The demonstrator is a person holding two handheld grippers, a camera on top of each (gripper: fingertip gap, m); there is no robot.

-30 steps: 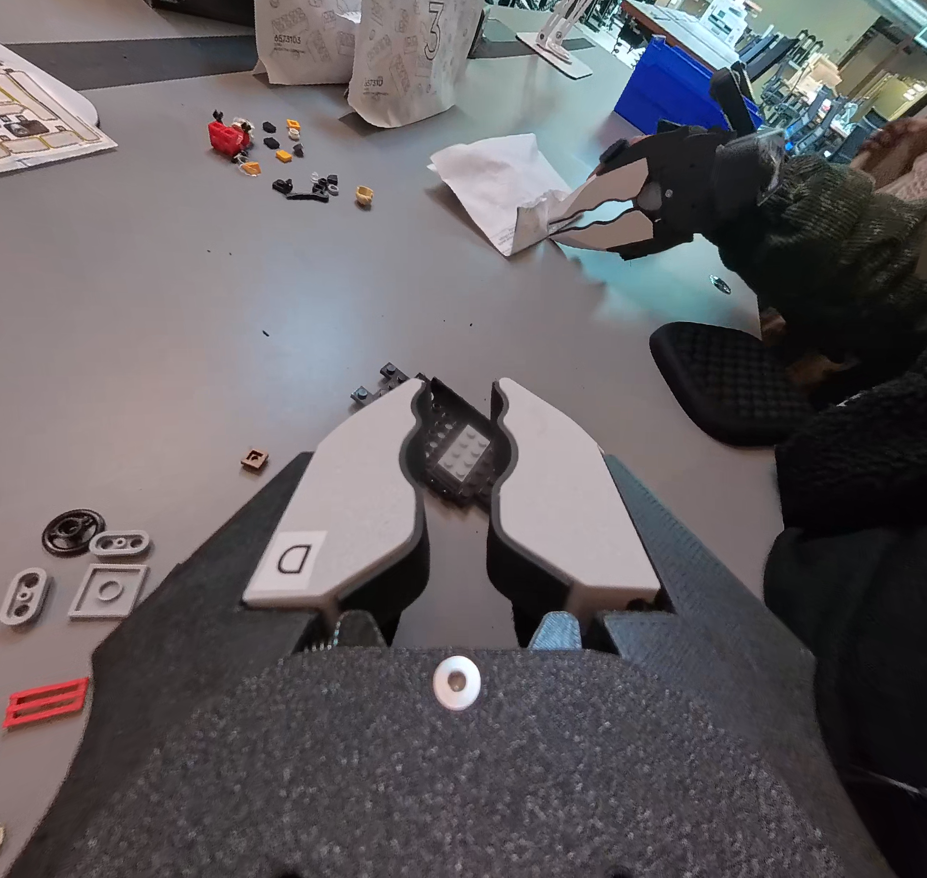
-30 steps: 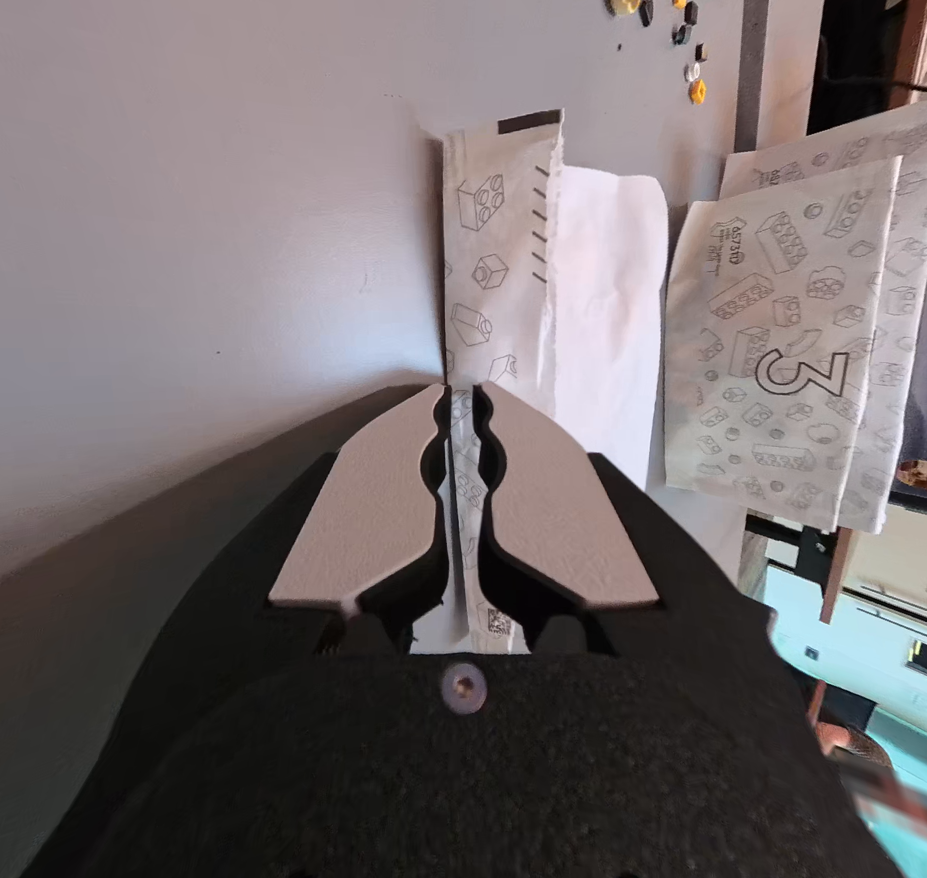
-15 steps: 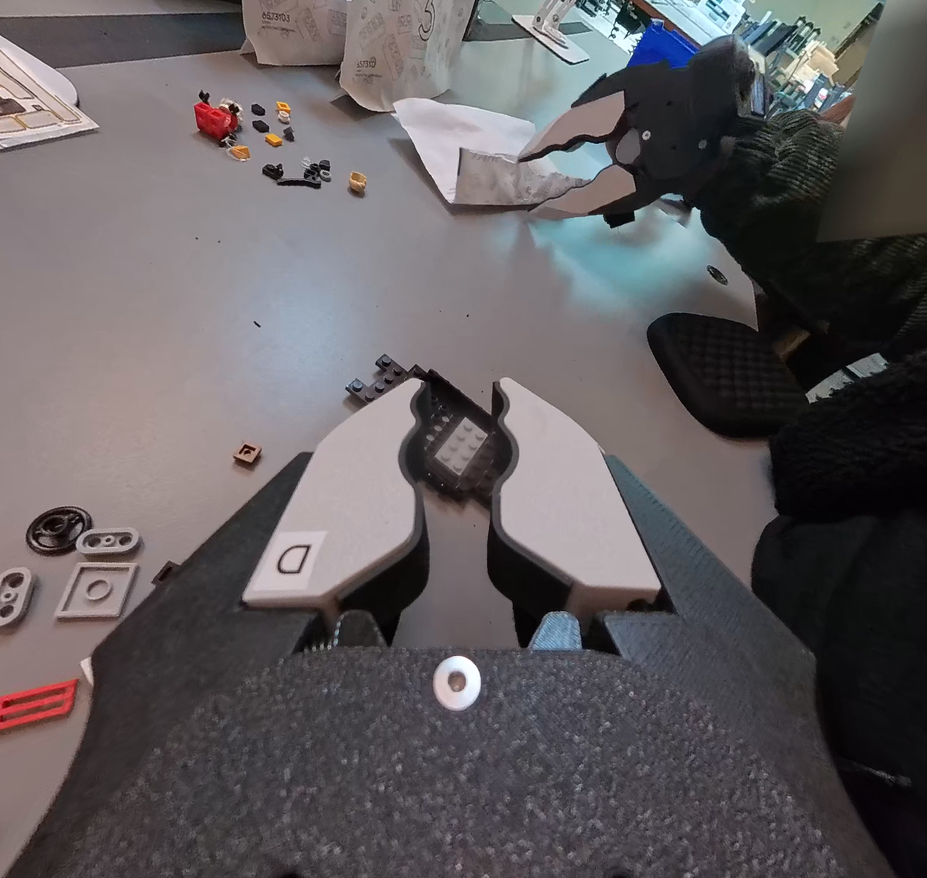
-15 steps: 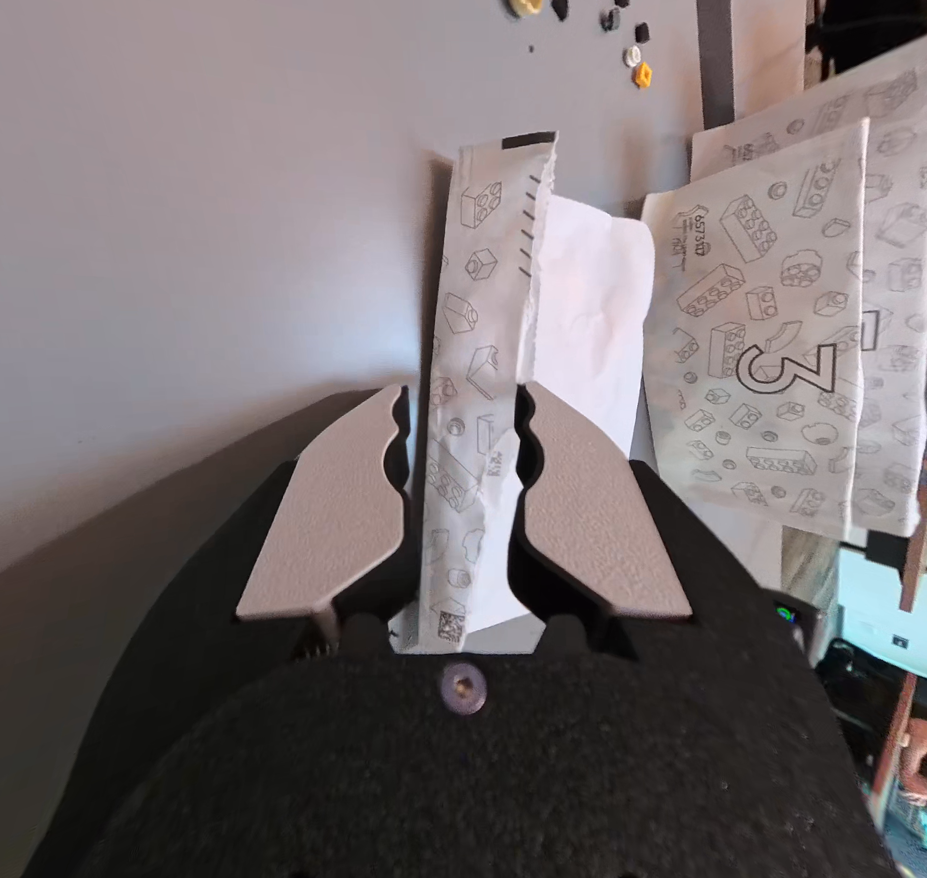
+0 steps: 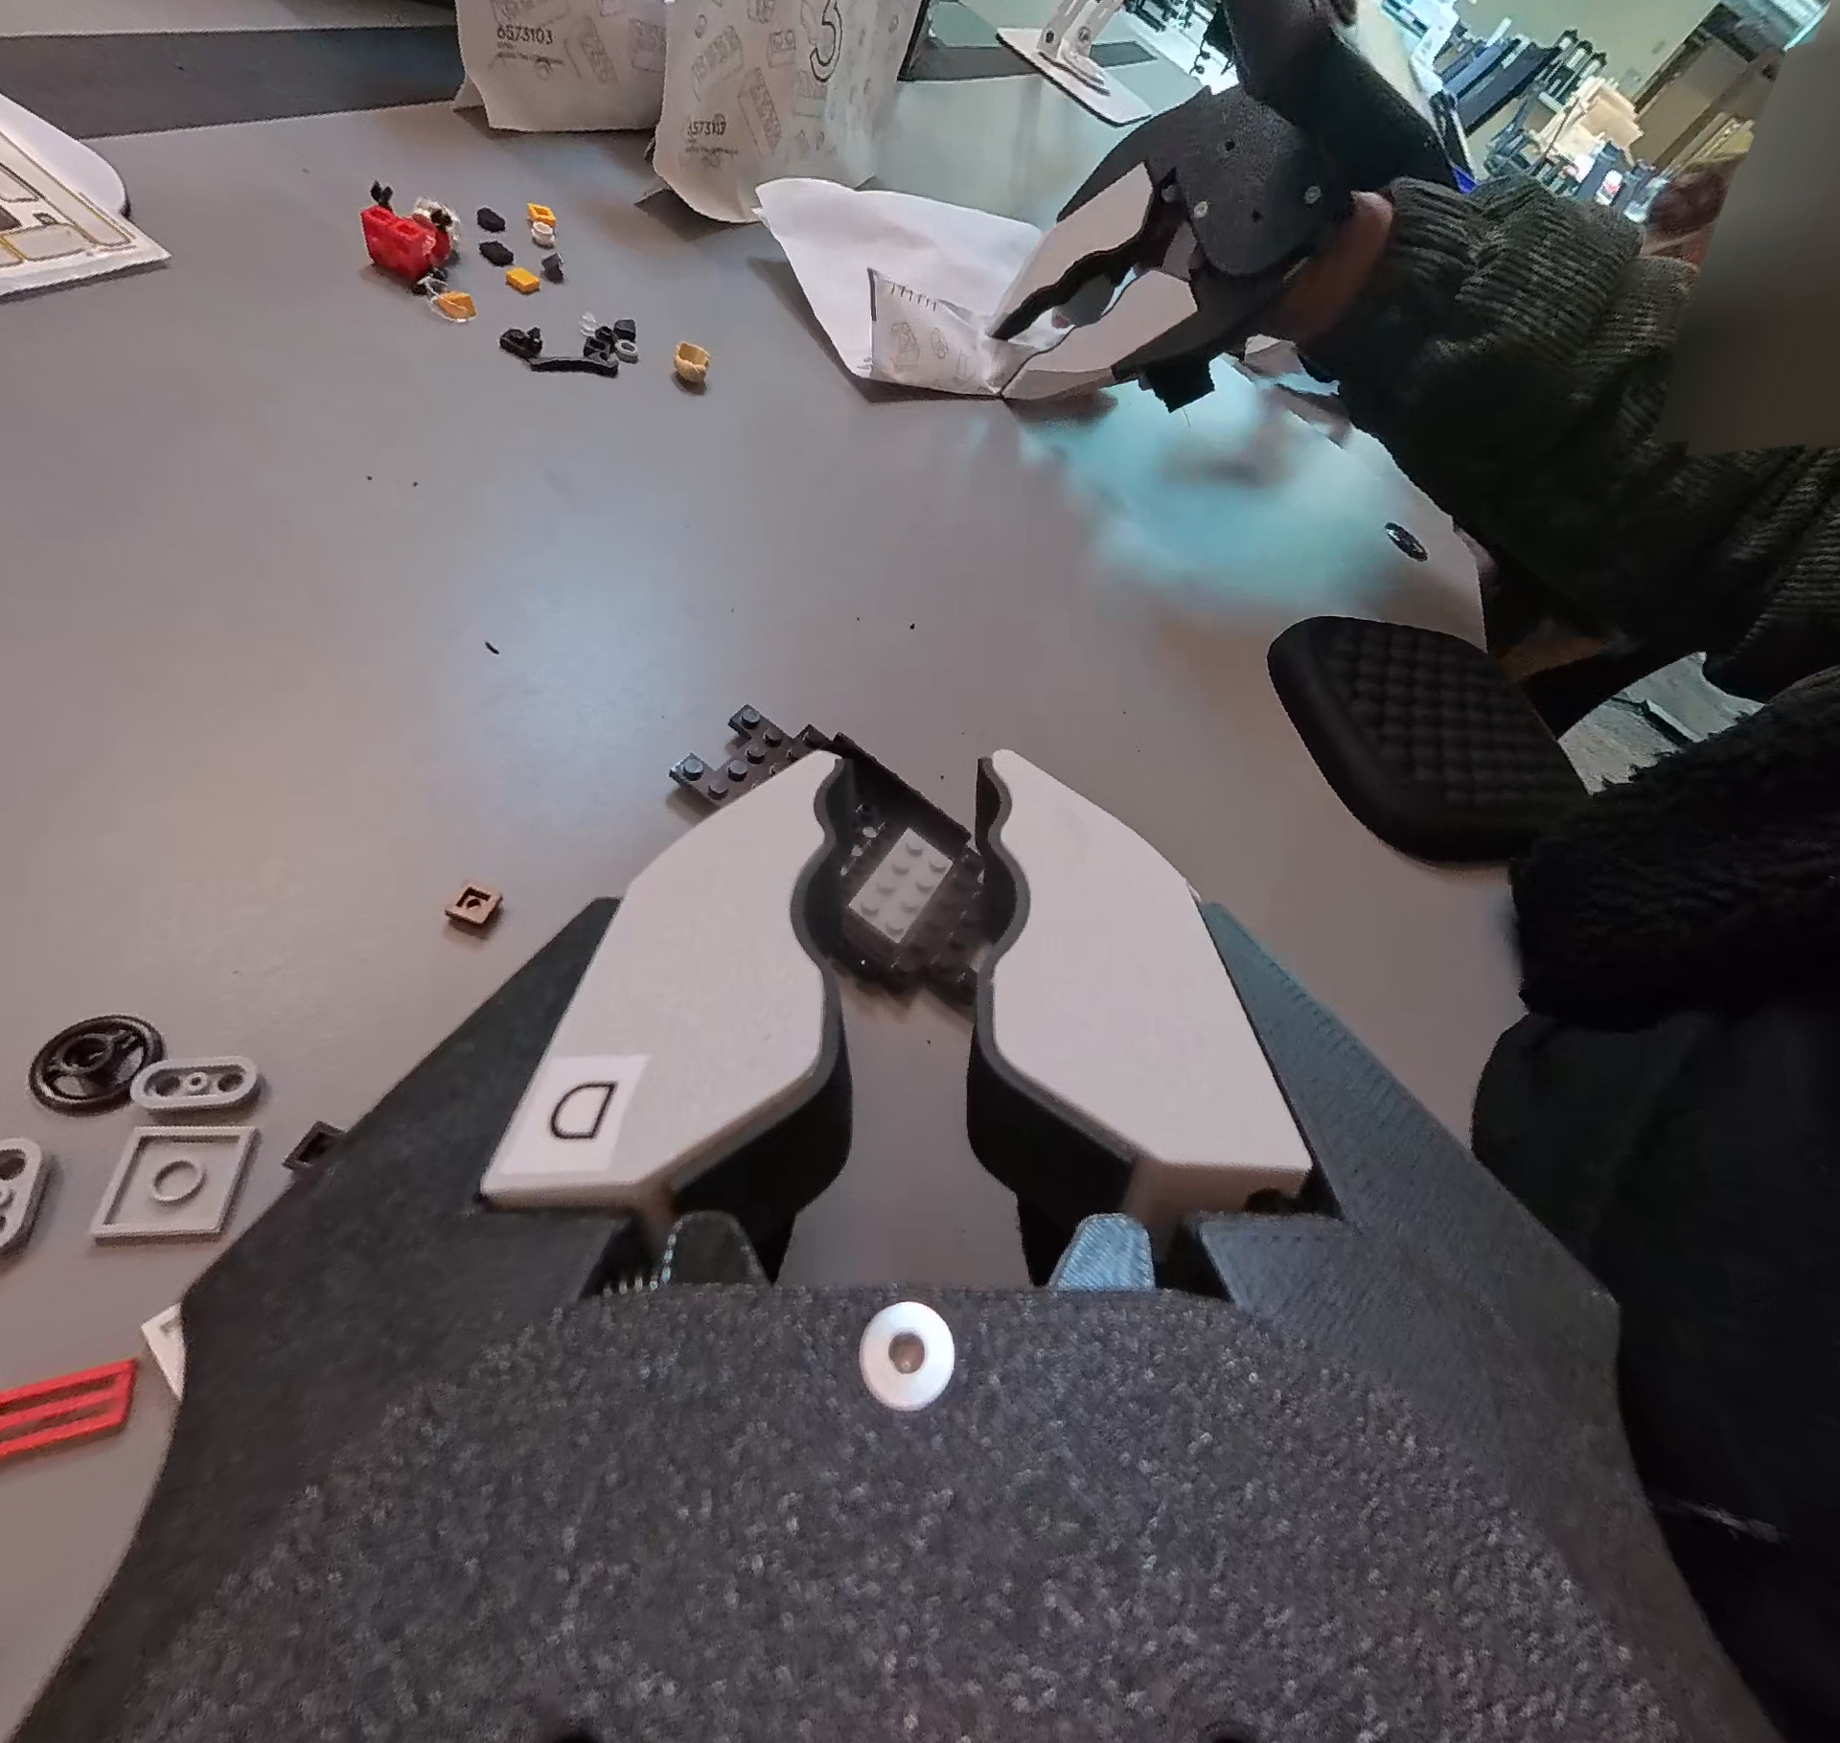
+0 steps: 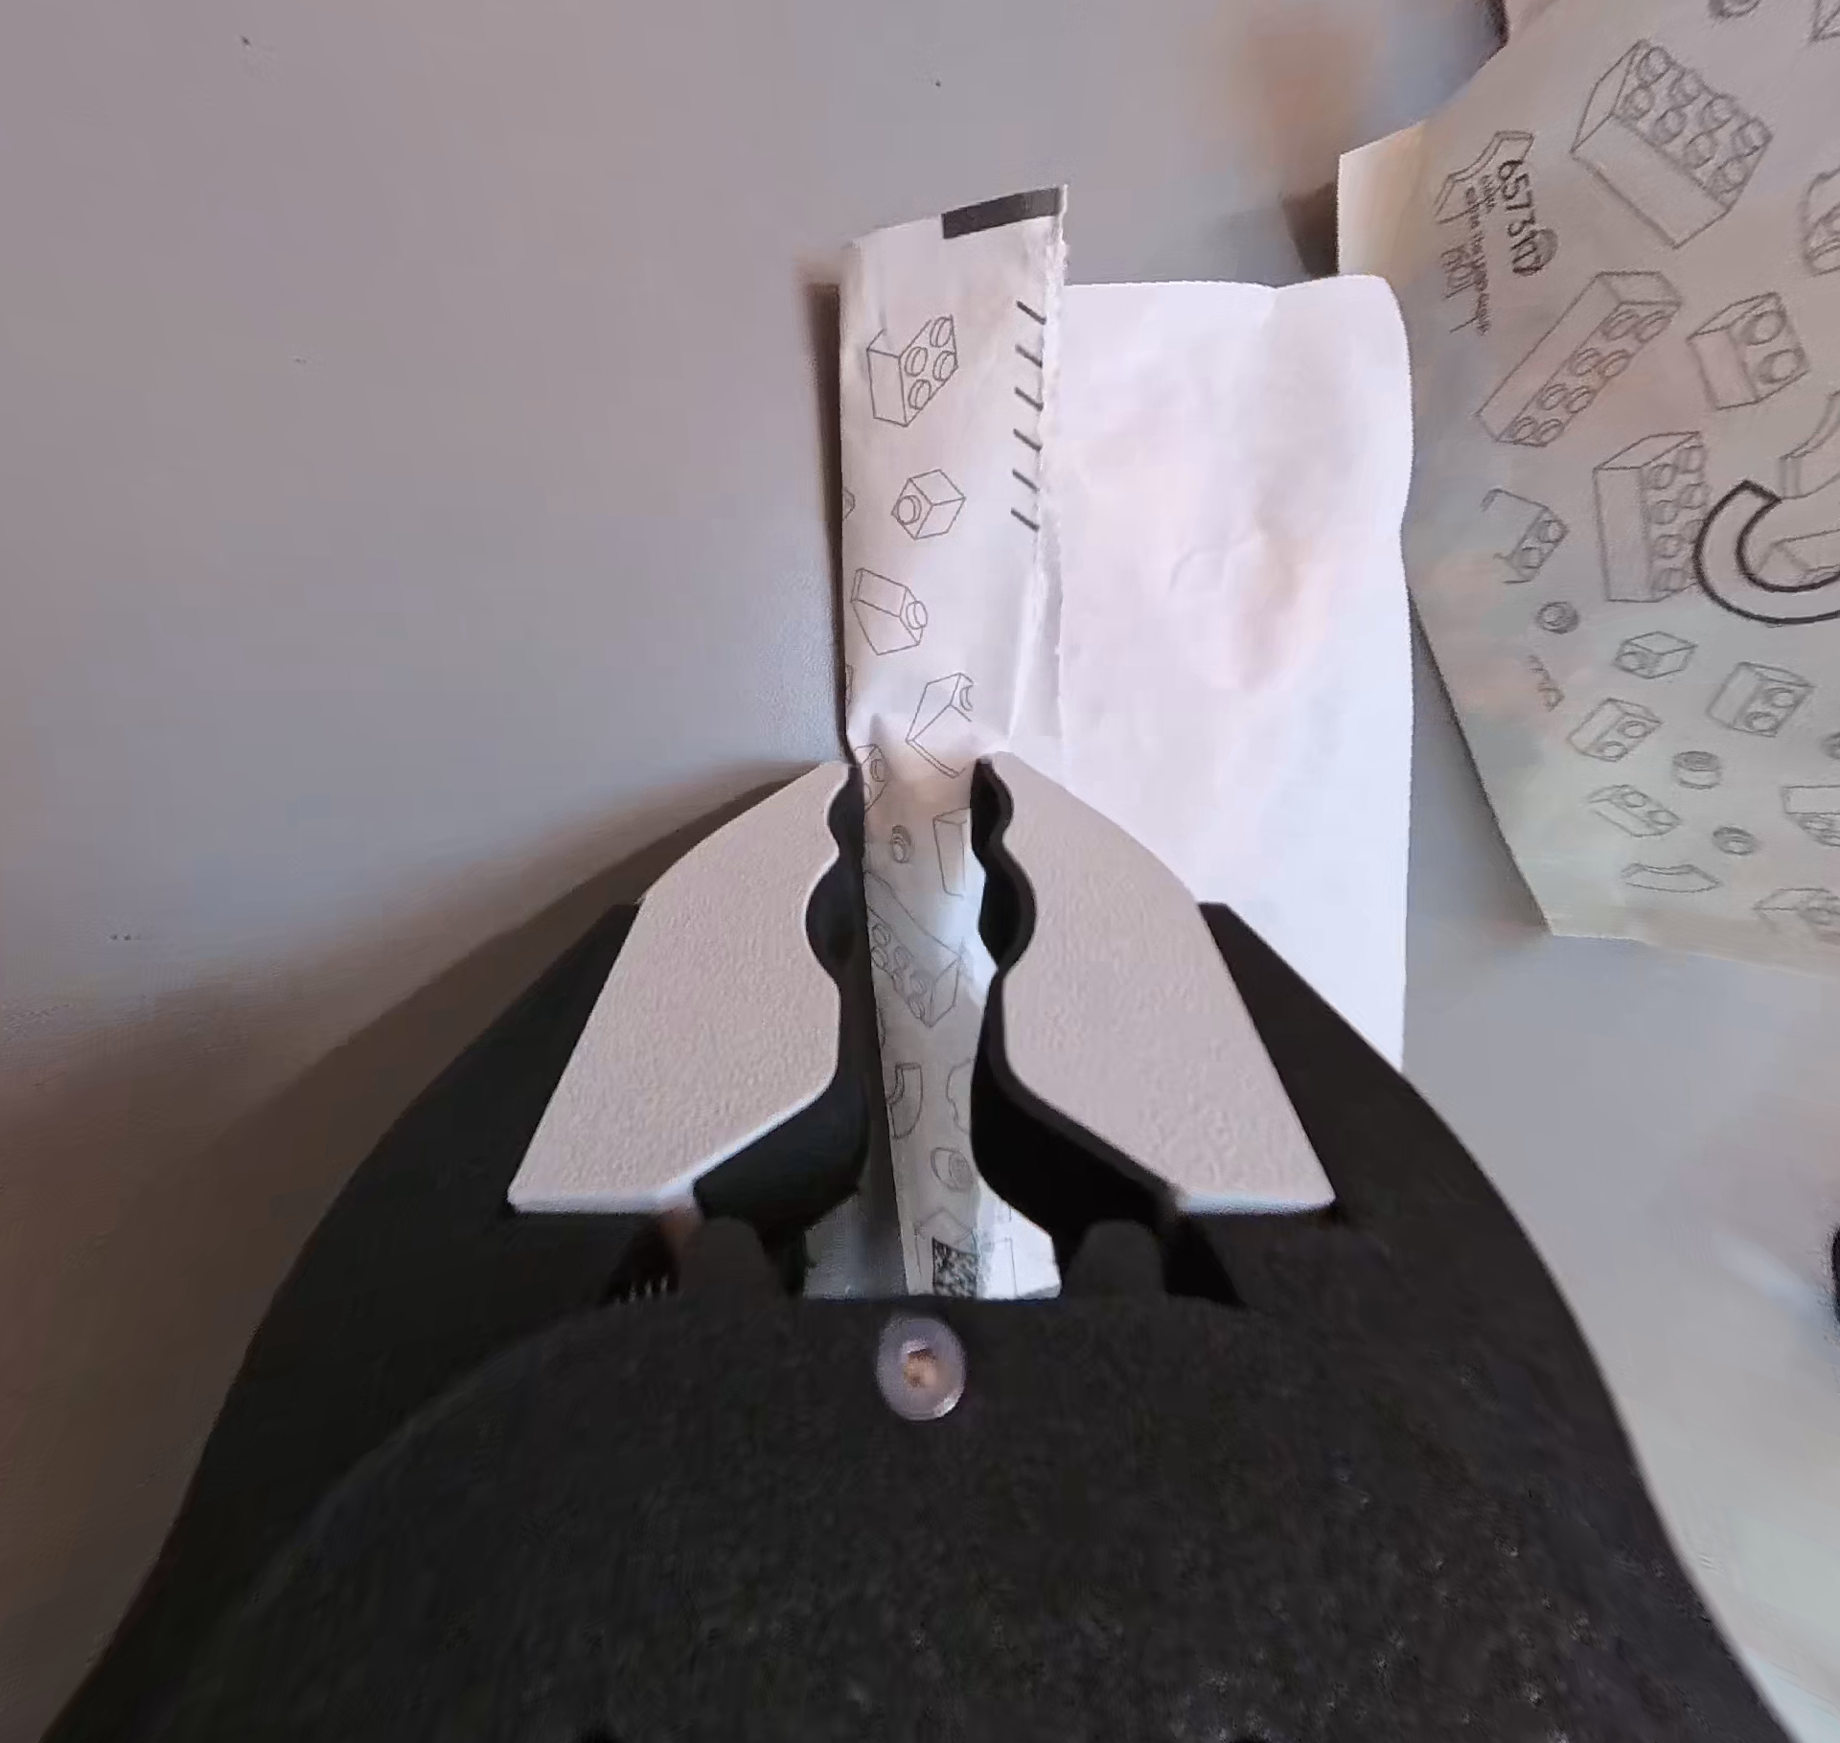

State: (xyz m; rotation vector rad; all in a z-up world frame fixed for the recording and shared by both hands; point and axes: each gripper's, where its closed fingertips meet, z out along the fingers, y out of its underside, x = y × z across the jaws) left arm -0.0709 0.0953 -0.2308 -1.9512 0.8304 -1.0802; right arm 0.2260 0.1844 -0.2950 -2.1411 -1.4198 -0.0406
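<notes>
My left gripper (image 5: 908,759) is shut on a black brick assembly (image 5: 876,939) topped by a light grey plate (image 5: 901,884), low over the grey table (image 5: 498,550). A dark studded plate (image 5: 742,759) of the assembly sticks out past the left finger. My right gripper (image 6: 911,767) is shut on the folded edge of a torn white paper bag (image 6: 936,501) printed with brick drawings. The paper crumples between the fingertips. In the left wrist view the right gripper (image 5: 1006,361) is at the far right, with the bag (image 5: 896,252) lying on the table.
Two numbered paper bags (image 5: 787,53) stand at the back. A pile of small parts (image 5: 538,301) with a red brick (image 5: 393,237) lies far left. Grey plates (image 5: 174,1178), a black wheel (image 5: 95,1063), a red piece (image 5: 60,1407) and a brown tile (image 5: 473,904) lie near left. A black chair armrest (image 5: 1414,730) is on the right. Some 30 cm of space lies between my two pairs of fingers.
My right gripper let go of the paper bag, opened wide, then closed on it again, crumpling the fold. My left gripper kept its hold on the brick assembly and barely moved.
</notes>
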